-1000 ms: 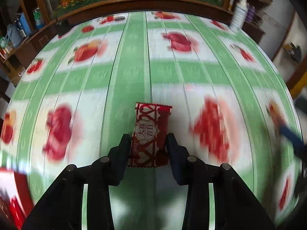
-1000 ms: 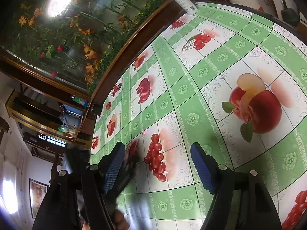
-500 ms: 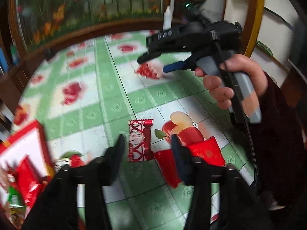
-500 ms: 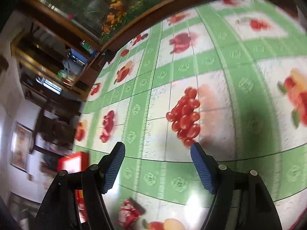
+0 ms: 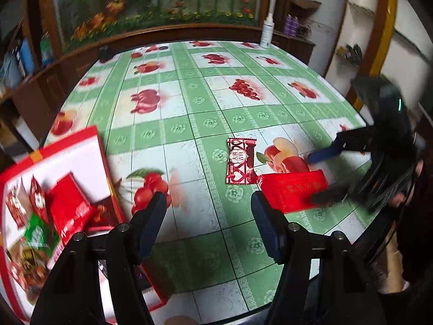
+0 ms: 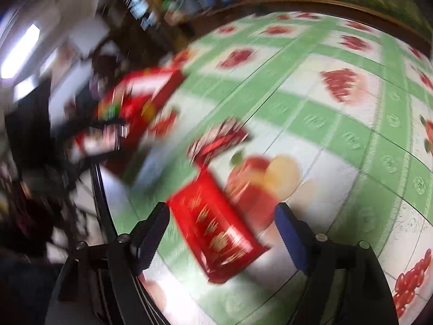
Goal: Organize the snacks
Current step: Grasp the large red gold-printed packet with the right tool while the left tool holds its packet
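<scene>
Two grippers over one round table, with a green and white table cloth [image 5: 189, 103] full of fruit pictures.

Left gripper [image 5: 207, 201] low in its own view, pointing down at the cloth. Jaws apart, just now opening wider. Nothing between them, only bare cloth further off. Holding nothing.

Small red candy [image 5: 240, 161] flat on the cloth, past the left gripper's tips and a little to the right, well clear of both fingers. Upright in the view, with a white round mark in the middle of its wrapper.

Long red packet [image 5: 293, 189] also flat on the cloth, just beside the candy on the right. One corner right at the candy's bottom corner, touching or very nearly so.

Right gripper [image 6: 222, 212] down over that long red packet. Jaws wide apart, just now opening more, one finger on each side of the packet's near end. Very blurry in the right wrist view, so cannot tell about any touch between the left pad and the packet's corner. No squeeze on it to be seen.

Red box [image 5: 67, 138] at the left edge of the table, open on top, white inside. Several snacks in it already, mostly red ones, plus one green packet [image 5: 38, 233]. All a bit smeared, so hard to count.

White bottle [image 5: 266, 31] standing at the far edge of the table.
</scene>
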The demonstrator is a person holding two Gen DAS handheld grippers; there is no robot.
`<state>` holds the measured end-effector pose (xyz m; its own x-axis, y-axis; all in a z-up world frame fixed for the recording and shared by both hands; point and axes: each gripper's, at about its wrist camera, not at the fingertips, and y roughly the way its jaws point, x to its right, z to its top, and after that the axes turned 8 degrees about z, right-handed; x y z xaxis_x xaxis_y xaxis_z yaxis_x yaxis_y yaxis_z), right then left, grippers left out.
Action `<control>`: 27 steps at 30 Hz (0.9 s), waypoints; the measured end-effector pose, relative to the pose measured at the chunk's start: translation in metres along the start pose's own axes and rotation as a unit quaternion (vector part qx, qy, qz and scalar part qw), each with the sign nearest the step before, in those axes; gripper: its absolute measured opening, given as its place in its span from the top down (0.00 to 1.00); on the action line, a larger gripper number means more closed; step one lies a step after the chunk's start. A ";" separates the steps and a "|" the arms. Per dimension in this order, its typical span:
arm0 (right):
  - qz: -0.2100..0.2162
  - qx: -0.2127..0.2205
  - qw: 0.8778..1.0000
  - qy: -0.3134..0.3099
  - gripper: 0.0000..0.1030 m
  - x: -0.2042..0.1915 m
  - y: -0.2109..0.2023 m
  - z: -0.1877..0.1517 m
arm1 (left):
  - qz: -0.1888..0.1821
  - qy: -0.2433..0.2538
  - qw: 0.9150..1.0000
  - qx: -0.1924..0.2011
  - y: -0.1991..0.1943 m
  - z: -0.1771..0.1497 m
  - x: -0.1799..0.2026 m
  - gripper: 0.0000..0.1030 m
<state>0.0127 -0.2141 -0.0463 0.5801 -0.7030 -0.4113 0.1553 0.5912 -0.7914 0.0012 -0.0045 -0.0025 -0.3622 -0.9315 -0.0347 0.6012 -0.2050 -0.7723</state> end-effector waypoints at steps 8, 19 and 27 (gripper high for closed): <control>-0.092 -0.039 0.990 -0.099 0.42 -0.032 0.028 -0.007 | -0.012 -0.033 0.999 -0.018 -0.002 -0.012 -0.015 0.38; -0.101 0.080 0.985 0.118 0.52 0.067 -0.023 -0.004 | 0.002 0.031 0.999 -0.031 0.045 0.032 0.040 0.27; -0.079 0.141 0.972 0.168 0.53 0.088 -0.025 0.003 | 0.024 0.066 0.995 -0.068 0.101 0.044 0.059 0.44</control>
<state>0.0627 -0.2899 -0.0610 0.2438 -0.8556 -0.4566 0.4616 0.5164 -0.7212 0.0722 -0.0929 -0.0549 -0.4314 -0.8896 -0.1497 0.5214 -0.1105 -0.8461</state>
